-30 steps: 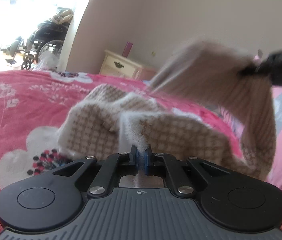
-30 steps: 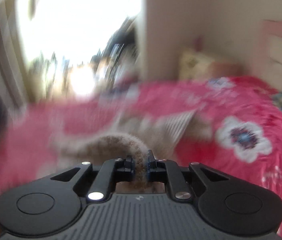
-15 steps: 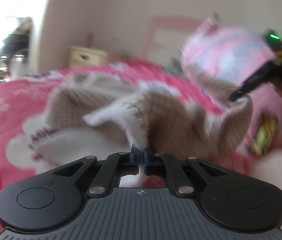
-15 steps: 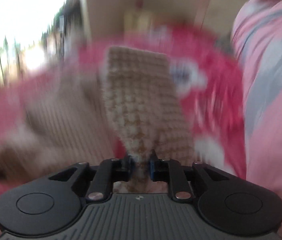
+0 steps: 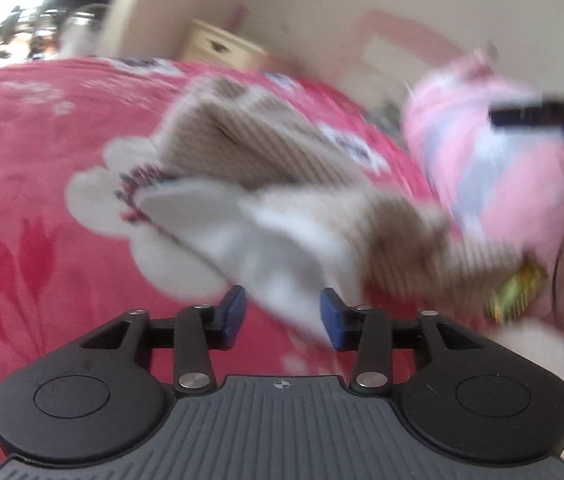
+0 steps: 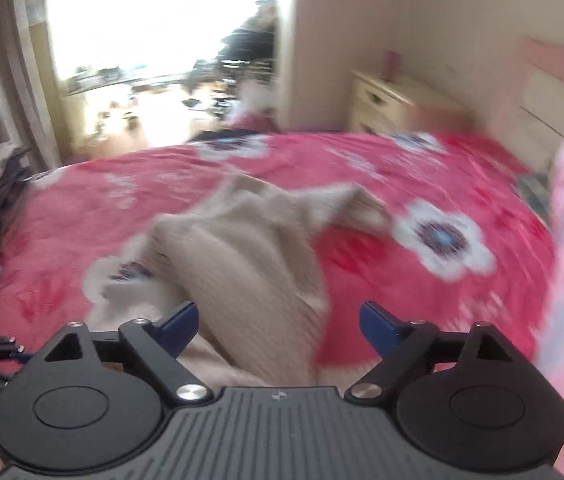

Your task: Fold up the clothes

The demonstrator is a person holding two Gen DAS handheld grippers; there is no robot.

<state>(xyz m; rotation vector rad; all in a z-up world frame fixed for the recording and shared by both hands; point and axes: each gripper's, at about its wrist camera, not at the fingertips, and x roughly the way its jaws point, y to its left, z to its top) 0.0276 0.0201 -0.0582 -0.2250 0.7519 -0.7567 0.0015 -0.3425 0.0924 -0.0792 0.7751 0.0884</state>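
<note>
Both my grippers — left gripper, right gripper — are opening, pads clear of the beige knitted garment slumped on the red bed; released unevenly, it may bunch, spoiling the fold.

Daylight from window, blown out to white (no detail there). Room evenly bright, soft shadows. Heavy motion blur on sweater and bedspread; fisheye bending at edges; gripper bodies sharp.
</note>
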